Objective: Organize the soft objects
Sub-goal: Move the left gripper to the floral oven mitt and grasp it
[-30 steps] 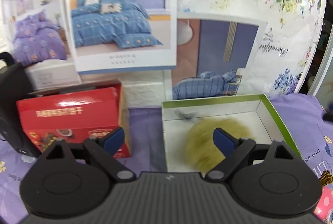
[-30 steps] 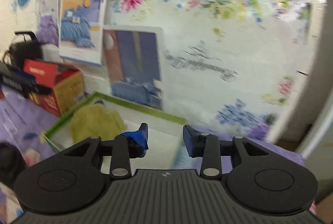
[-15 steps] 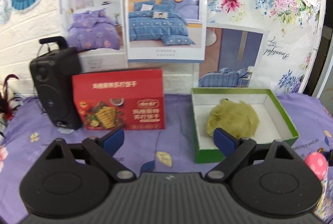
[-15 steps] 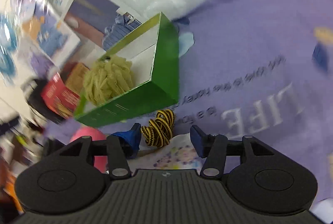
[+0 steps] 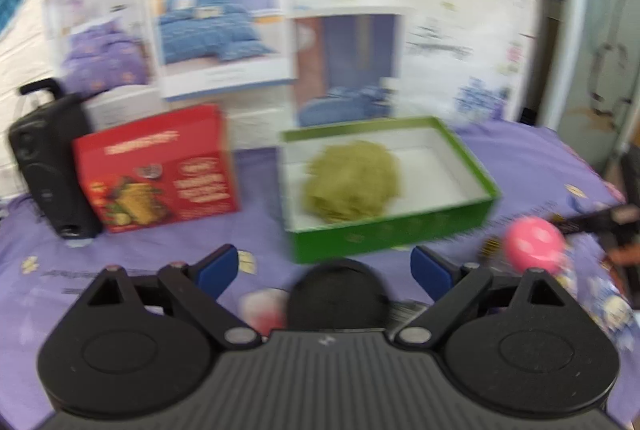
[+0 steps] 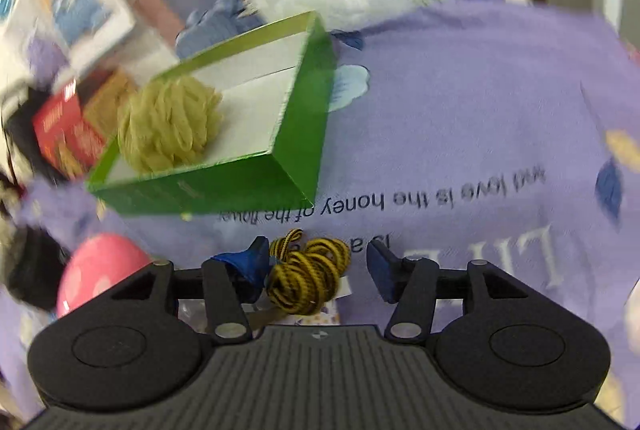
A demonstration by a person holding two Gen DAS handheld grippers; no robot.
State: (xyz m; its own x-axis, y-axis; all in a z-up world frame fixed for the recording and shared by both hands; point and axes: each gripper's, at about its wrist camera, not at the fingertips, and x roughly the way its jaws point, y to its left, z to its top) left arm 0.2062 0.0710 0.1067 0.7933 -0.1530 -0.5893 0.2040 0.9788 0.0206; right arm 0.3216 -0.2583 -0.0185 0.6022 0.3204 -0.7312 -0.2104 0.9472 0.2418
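Note:
A green box [image 5: 396,228] [image 6: 296,134] with a white inside stands on the purple cloth and holds an olive-yellow mesh puff [image 5: 352,180] [image 6: 168,122]. My left gripper [image 5: 326,264] is open and empty, in front of the box, with a black round object [image 5: 338,294] between its fingers. A pink dotted ball [image 5: 534,244] [image 6: 100,266] lies to the right of it. My right gripper [image 6: 318,260] is open around a yellow-and-black striped cord bundle [image 6: 308,278] that lies on the cloth just in front of the box.
A red carton [image 5: 156,170] [image 6: 68,130] and a black speaker [image 5: 48,166] stand left of the green box, against a wall with posters. The purple printed cloth [image 6: 460,110] spreads to the right of the box.
My left gripper has pulled back and lowered, so the black object and pink ball came into view. My right gripper has come down closer to the striped cord bundle, which now lies between its fingers.

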